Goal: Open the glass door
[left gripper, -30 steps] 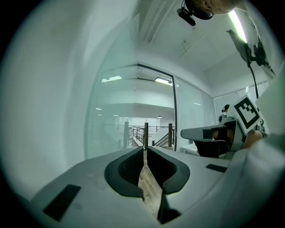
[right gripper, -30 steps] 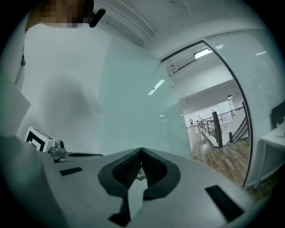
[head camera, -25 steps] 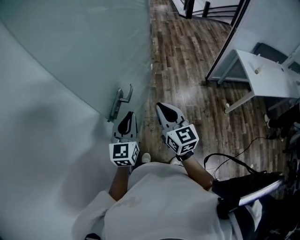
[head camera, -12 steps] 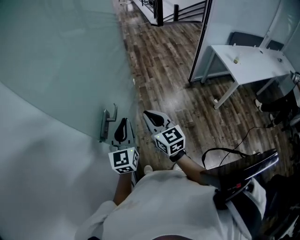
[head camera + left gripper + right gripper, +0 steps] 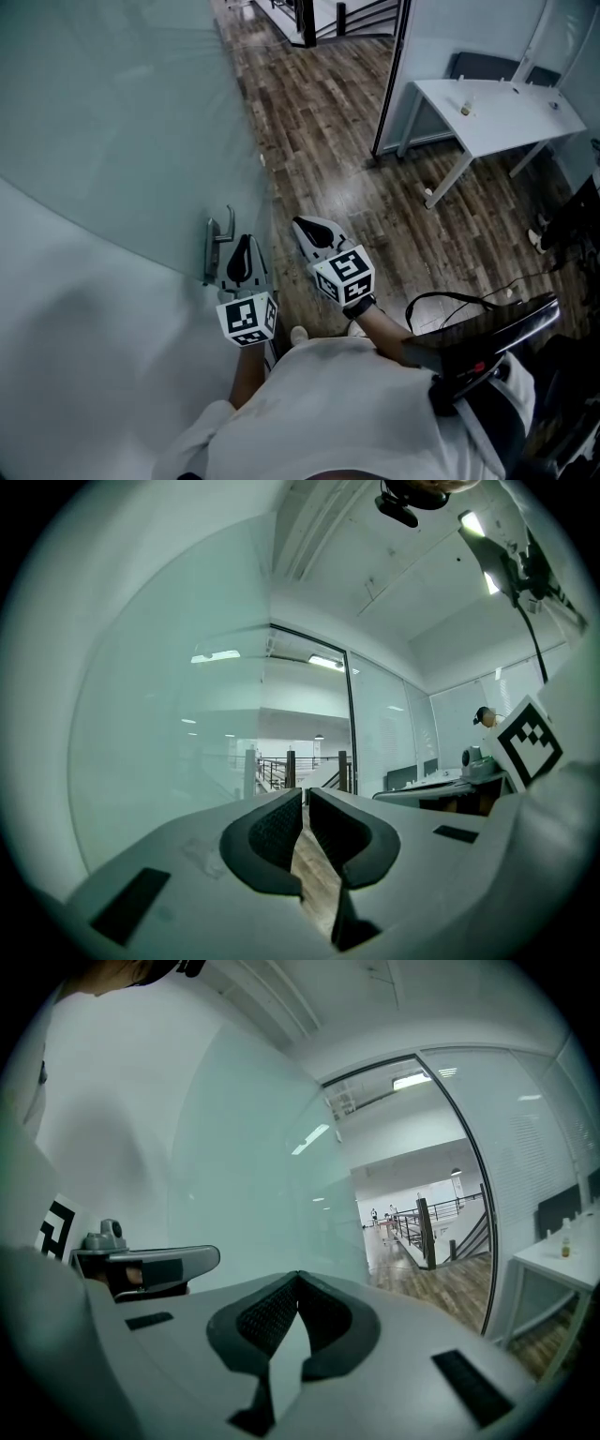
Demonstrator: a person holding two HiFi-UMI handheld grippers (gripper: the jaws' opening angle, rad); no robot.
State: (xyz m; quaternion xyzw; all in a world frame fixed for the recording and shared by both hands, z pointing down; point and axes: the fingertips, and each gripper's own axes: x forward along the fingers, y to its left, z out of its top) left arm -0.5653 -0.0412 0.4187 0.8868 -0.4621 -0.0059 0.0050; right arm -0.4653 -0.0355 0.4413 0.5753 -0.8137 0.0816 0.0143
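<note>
The jaws of the left gripper point(image 5: 303, 795) sit very close together, with only a thin slit at the tips and nothing in it. The jaws of the right gripper point(image 5: 298, 1277) are pressed together at the tips and are bare too.

In the head view both grippers point forward along the glass door point(image 5: 141, 112). The left one is just beside the metal handle point(image 5: 217, 246), on its right side, and does not seem to touch it. The right one is a bit further right, over the wood floor point(image 5: 319, 122).

The handle is a thin lever near the free edge of the glass. Between that edge and the black post point(image 5: 389, 84) there is a wide strip of bare floor, so the door looks like it stands open. I cannot tell if it is swung as far as it will go.

This could be a door that has just been let go, or a door part way round that needs more push. Either way the careful thing is the same: go slow near the glass, keep the hard jaw tips off the pane and its edge, and keep both grippers where the head view can see them. The lever is smooth and thin, so closed jaws could only nudge it, not hold it.
</note>
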